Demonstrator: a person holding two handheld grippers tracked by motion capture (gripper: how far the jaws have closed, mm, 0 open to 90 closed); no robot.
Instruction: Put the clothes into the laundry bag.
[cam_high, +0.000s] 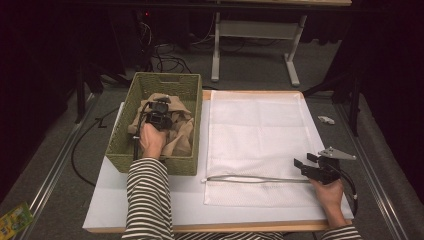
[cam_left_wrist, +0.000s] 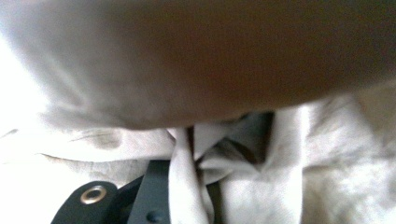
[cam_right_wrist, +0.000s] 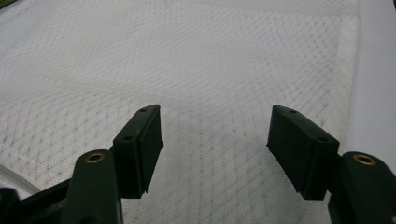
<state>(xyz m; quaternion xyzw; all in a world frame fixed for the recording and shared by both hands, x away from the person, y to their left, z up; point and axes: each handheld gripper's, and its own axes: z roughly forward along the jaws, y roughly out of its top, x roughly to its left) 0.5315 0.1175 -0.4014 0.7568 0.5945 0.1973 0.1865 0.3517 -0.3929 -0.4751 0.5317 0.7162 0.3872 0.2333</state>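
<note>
My left hand-held gripper (cam_high: 159, 116) is clamped on a fold of the tan garment (cam_high: 181, 131), which remains inside the wicker basket (cam_high: 126, 132). My right hand-held gripper (cam_high: 314, 163) hovers wide over the mesh laundry bag (cam_high: 255, 130) on the counter (cam_high: 150, 200). I judge lifting and bagging remain.

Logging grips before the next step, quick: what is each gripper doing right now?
Left gripper: shut on the beige cloth in the basket.
Right gripper: open, holding nothing, over the white mesh bag.
</note>
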